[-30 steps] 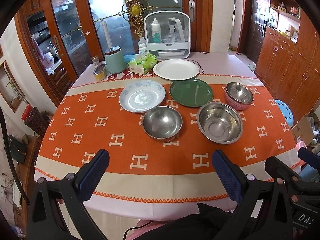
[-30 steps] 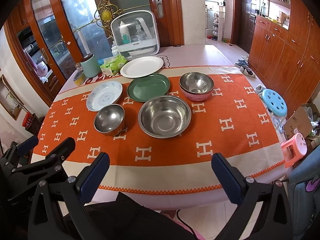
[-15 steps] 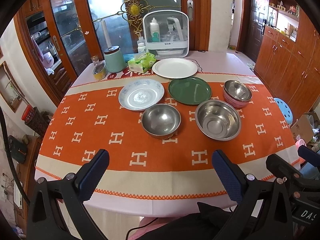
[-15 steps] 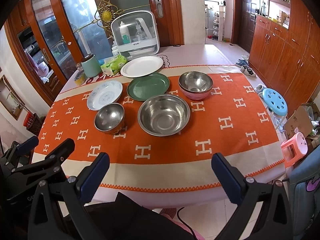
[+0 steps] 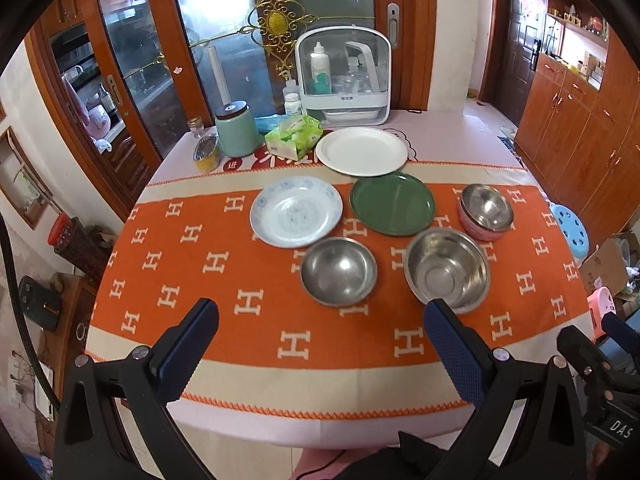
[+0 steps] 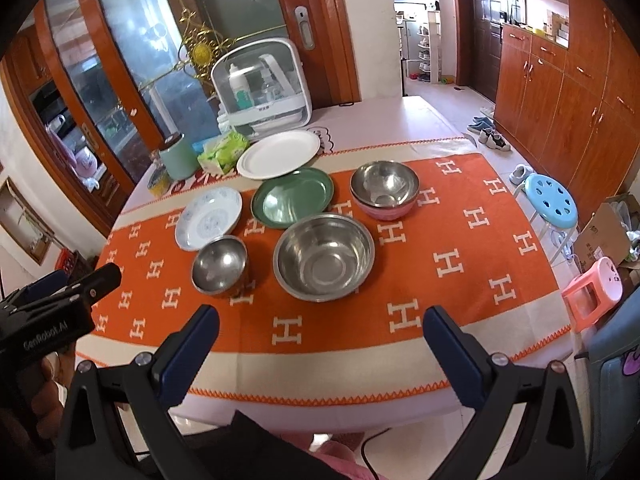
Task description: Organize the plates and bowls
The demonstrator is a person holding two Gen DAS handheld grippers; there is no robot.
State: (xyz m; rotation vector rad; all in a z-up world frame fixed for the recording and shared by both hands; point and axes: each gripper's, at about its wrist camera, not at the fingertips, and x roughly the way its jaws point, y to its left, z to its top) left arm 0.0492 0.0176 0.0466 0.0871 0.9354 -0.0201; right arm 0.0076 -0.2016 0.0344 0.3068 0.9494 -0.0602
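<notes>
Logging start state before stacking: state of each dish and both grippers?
white plate: flat, empty, partly off the orange cloth
patterned plate: flat, empty
green plate: flat, empty
small steel bowl: upright, empty
large steel bowl: upright, empty
steel bowl: nested in pink bowl
left gripper: open, empty
right gripper: open, empty

Near strip of tabletop [image 5: 256,344] bare from front edge up to the bowls. Small steel bowl [image 5: 339,271] and large steel bowl [image 5: 447,269] stand apart; a gap runs between them toward the green plate [image 5: 392,203]. Patterned plate [image 5: 296,211] sits just behind the small bowl. Left and right ends of the orange cloth are free. Far edge crowded: white plate [image 5: 361,150], tissue pack [image 5: 294,136], jar [image 5: 237,130], storage box [image 5: 343,76].
</notes>
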